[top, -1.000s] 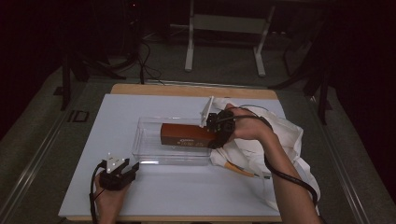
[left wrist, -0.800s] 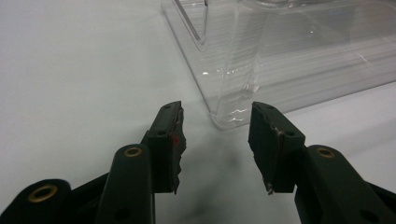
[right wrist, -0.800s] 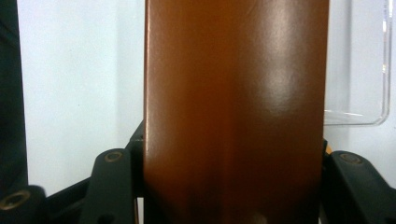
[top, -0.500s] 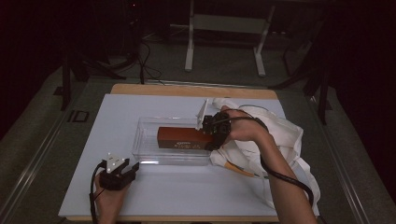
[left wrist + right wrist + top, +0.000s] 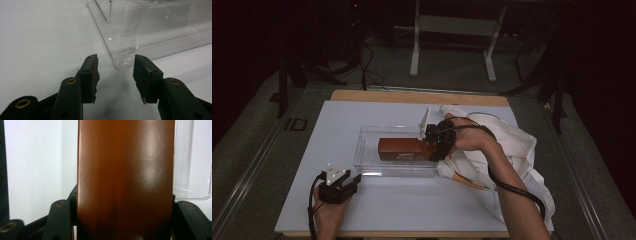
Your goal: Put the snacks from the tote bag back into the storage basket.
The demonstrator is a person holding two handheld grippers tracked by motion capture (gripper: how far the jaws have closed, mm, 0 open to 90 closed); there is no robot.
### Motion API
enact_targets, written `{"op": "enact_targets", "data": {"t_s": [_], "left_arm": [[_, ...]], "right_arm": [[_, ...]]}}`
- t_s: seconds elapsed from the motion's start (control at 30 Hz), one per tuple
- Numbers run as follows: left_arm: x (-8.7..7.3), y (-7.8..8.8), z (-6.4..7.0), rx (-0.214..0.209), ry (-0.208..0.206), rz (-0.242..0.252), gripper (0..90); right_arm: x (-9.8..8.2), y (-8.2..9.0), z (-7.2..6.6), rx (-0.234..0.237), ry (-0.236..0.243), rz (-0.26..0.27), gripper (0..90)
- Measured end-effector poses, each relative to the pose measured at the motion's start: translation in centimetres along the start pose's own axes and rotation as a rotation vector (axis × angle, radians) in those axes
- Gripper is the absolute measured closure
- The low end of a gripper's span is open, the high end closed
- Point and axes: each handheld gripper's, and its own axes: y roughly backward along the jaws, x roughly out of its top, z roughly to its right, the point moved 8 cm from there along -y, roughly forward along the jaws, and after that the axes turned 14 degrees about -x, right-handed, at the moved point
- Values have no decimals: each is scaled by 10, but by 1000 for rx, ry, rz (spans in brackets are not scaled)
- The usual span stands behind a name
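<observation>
Two grippers: right gripper [image 5: 434, 142] clamped on brown box [image 5: 404, 149], end-gripped for lowering into clear bin [image 5: 367, 145]; left gripper [image 5: 115, 75] parted, empty, parked on counter [image 5: 412, 210].

Right hand-held gripper [image 5: 435, 141] clamps brown box [image 5: 404, 149] inside clear bin [image 5: 368, 145]; left hand-held gripper [image 5: 354, 181] on table [image 5: 412, 205].
</observation>
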Motion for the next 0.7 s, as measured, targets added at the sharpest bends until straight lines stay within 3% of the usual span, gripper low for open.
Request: {"op": "enact_targets", "data": {"t_s": [0.5,0.7], "left_arm": [[0,0,0,-1,0,2,550],[0,0,0,0,-1,0,550]], "right_arm": [[8,-7,-2,-9,25,0,429],[12,-12,-5,15,32,-4,427]]}}
